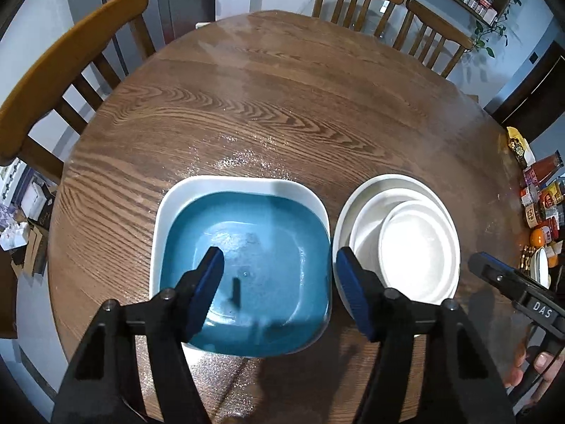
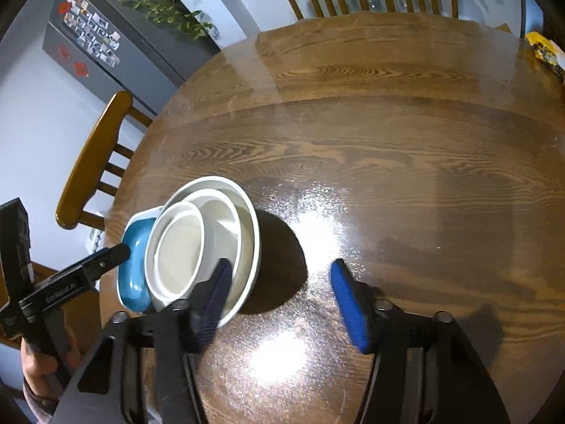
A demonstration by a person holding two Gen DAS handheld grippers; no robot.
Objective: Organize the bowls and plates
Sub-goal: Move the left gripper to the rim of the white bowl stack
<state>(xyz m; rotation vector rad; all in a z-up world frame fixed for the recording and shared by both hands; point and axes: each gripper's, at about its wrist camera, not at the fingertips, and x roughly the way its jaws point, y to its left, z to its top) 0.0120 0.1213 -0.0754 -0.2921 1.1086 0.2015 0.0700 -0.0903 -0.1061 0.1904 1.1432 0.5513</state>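
Note:
A blue square plate lies nested in a white square plate on the round wooden table. Right of it stands a stack of three white round bowls, smallest on top. My left gripper is open and empty, hovering over the blue plate's near right part. In the right wrist view the bowl stack and blue plate sit at lower left. My right gripper is open and empty, just right of the bowls; its left finger overlaps the stack's rim.
Wooden chairs ring the table. Jars, bottles and packets crowd the table's right edge. A grey fridge stands behind at left. The right gripper's finger shows in the left wrist view.

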